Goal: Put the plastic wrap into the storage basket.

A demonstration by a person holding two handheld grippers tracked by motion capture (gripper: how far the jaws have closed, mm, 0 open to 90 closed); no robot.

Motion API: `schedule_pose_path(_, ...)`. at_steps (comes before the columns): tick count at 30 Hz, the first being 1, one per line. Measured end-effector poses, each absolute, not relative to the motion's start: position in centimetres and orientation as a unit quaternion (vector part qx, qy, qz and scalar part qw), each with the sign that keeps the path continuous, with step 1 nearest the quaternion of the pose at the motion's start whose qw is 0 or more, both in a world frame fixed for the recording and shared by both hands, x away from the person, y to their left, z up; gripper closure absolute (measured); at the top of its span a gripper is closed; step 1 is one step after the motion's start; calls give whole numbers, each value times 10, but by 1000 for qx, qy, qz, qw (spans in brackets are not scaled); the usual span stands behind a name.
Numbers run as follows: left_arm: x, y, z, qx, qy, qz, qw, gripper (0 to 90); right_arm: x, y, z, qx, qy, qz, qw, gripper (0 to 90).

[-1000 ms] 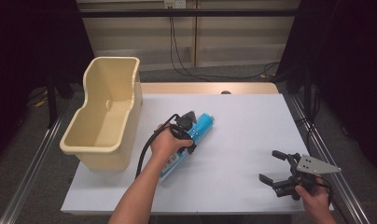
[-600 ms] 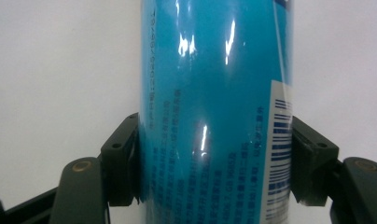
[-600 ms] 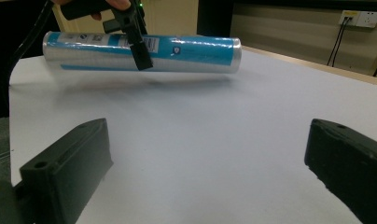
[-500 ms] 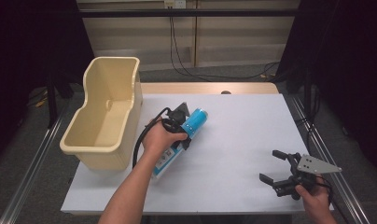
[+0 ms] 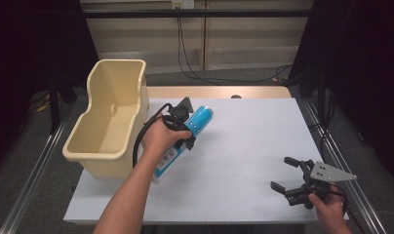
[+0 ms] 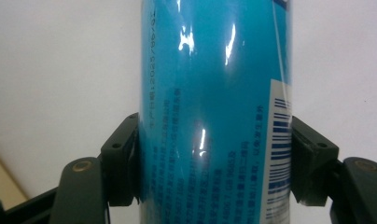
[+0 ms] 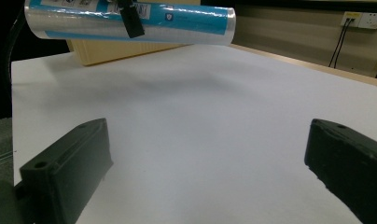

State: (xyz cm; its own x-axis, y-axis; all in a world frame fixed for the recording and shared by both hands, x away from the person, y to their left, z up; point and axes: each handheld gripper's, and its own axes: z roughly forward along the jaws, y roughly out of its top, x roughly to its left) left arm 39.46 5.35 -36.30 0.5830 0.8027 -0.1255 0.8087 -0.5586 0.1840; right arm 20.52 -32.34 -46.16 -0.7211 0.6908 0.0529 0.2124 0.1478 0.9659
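Left gripper view: left tongs (image 6: 214, 163) clamp the glossy blue film-wrapped cylindrical roll (image 6: 214, 93) mid-length; likely light, slippery. Right tongs (image 5: 293, 181) gape wide at five o'clock.

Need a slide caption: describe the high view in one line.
Left gripper holds a blue roll beside the beige bin; right gripper open.

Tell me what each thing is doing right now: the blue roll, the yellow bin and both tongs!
Blue plastic-wrapped roll: lifted off the table, lying level, squeezed in the left tongs.
Pale yellow plastic bin: upright at the table's left edge, nothing visible inside.
Left tongs: shut on the roll's sides.
Right tongs: open, holding nothing, low over the white table.
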Motion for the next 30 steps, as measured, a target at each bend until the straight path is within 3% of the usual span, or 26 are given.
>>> schedule_pose_path(30, 393, 89, -306, 854, 502, -14, 139, 321, 204, -324, -460, 313, 721, 577, 222, 0)
